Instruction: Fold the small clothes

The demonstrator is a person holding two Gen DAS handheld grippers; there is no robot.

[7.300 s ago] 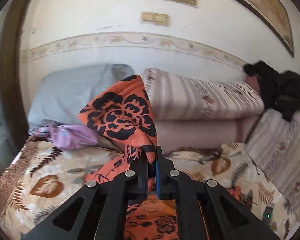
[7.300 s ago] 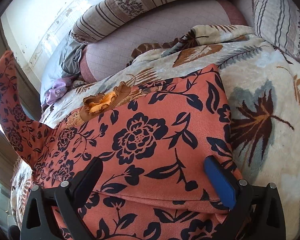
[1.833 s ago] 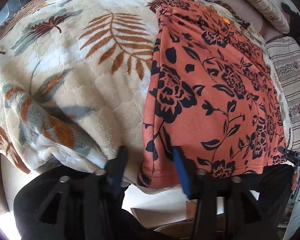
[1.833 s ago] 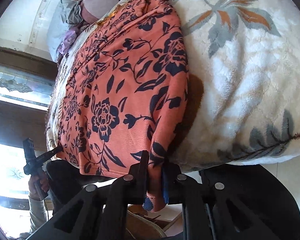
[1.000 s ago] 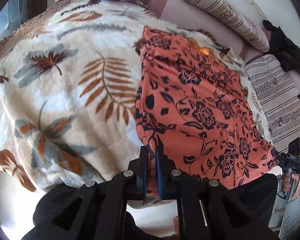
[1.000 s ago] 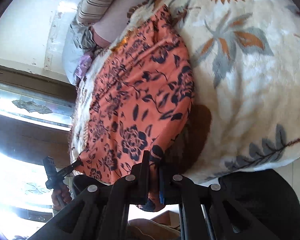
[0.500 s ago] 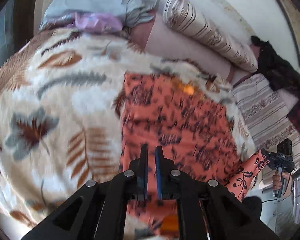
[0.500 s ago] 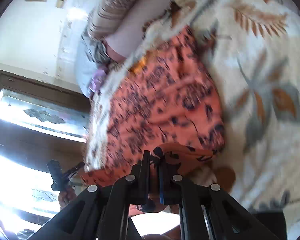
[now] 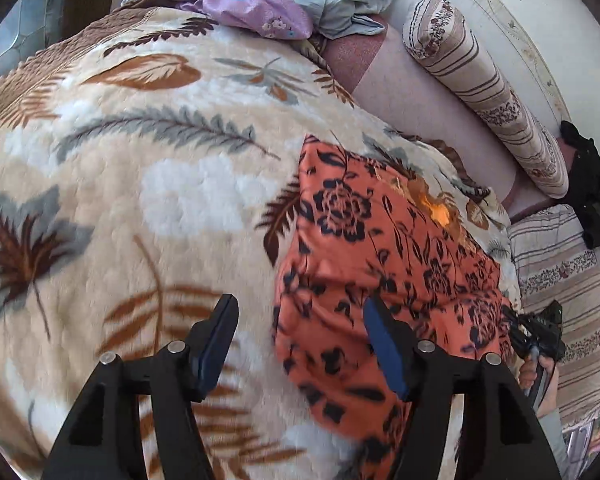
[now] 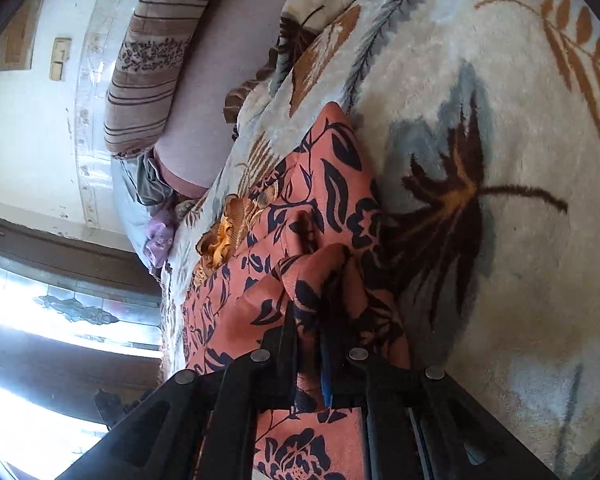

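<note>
Left wrist view: left gripper (image 9: 298, 346), jaws spread wide, holding nothing, above the near edge of the leaf-print blanket (image 9: 140, 200). Orange floral garment (image 9: 380, 264) lies on the blanket's right half, near hem doubled over. Right wrist view: right gripper (image 10: 308, 354), jaws pinched on the garment's folded corner. Handling, judged: thin, light, limp, somewhat slippery cloth; best taken at hem corners, both layers together.

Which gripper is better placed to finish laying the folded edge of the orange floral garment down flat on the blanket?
Right. The right gripper is shut on the orange floral garment, holding its lifted edge above the blanket. The left gripper is open, holding nothing.
</note>
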